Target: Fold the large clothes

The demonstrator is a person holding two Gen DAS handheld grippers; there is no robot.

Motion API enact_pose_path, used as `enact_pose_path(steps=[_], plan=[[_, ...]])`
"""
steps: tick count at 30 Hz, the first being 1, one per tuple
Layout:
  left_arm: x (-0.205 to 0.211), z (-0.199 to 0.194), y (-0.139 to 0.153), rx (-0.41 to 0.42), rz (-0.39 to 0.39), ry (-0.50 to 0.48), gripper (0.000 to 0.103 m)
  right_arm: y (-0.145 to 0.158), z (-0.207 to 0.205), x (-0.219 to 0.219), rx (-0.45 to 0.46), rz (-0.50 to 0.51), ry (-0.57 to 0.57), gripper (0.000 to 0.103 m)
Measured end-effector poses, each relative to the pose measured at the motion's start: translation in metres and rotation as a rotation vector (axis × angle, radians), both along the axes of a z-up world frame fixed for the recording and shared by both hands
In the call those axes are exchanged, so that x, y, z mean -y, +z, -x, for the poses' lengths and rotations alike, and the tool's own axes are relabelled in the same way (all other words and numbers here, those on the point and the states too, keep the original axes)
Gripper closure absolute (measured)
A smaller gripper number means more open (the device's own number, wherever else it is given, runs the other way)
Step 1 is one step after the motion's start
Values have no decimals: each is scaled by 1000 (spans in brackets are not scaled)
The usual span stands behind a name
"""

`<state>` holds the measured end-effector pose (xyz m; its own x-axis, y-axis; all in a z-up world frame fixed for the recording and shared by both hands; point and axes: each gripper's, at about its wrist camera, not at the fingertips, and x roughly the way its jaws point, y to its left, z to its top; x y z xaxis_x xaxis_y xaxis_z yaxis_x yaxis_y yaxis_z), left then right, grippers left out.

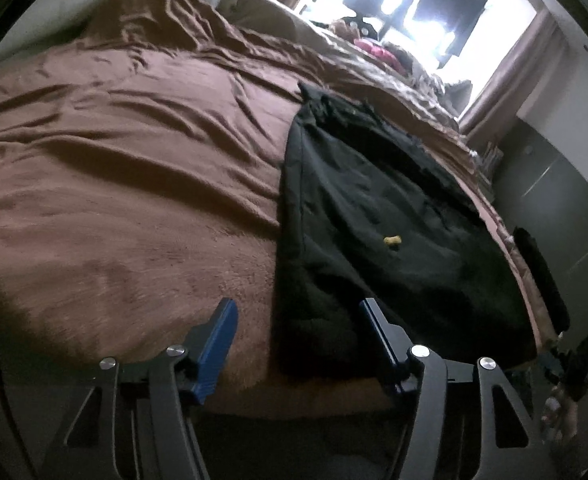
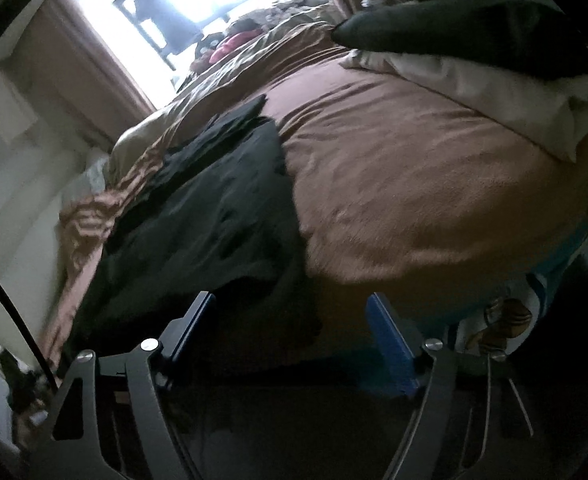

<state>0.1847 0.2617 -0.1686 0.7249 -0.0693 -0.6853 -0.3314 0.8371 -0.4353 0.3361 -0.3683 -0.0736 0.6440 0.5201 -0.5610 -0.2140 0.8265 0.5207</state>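
Hovering at the lower edge of each frame, the left tongs and right tongs gape released around the near hem of the black garment, spread on the bed, seemingly ready to pinch it for folding.

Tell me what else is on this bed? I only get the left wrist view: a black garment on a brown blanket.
Observer: In the right wrist view, white bedding lies on the blanket to the right of the black garment. A black, soft-looking item rests on top of it. I cannot tell what it is.
Operator: Is the other gripper holding the garment?
Observer: No. The right gripper is open at the garment's near edge, and its blue pads press on nothing.
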Motion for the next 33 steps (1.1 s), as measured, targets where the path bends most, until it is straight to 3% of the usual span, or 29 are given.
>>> enact_pose_path(steps=[3,12,14,16,20,21,25,27,30,33], plan=[[-6,-10,-9,-22,33,-12,47,-4,-8,3,0,-65,23,29],[-23,-22,-18,-19,161,0,49,-26,-33,-15,-37,-132,102,29],[-23,-19,-18,-13,208,-9,49,-29,-31,-17,-51,-204,148,36],[-22,-16,-21,9,307,-32,49,-35,-25,-14,-61,-286,169,44],[-18,-17,-20,17,326,-40,49,-43,-20,-14,-48,-317,150,45],[-19,-20,-21,19,330,-34,50,-44,-21,-16,-45,-322,136,48],[-15,-32,-25,3,327,19,64,-51,-30,-24,-106,-257,33,82],[-13,-34,-26,-11,319,33,75,-55,-36,-20,-122,-303,8,84],[-12,-31,-28,-24,334,51,89,-55,-36,-14,-109,-330,-19,99],[-11,-24,-23,-31,306,96,96,-49,-23,-11,-79,-333,-31,103]])
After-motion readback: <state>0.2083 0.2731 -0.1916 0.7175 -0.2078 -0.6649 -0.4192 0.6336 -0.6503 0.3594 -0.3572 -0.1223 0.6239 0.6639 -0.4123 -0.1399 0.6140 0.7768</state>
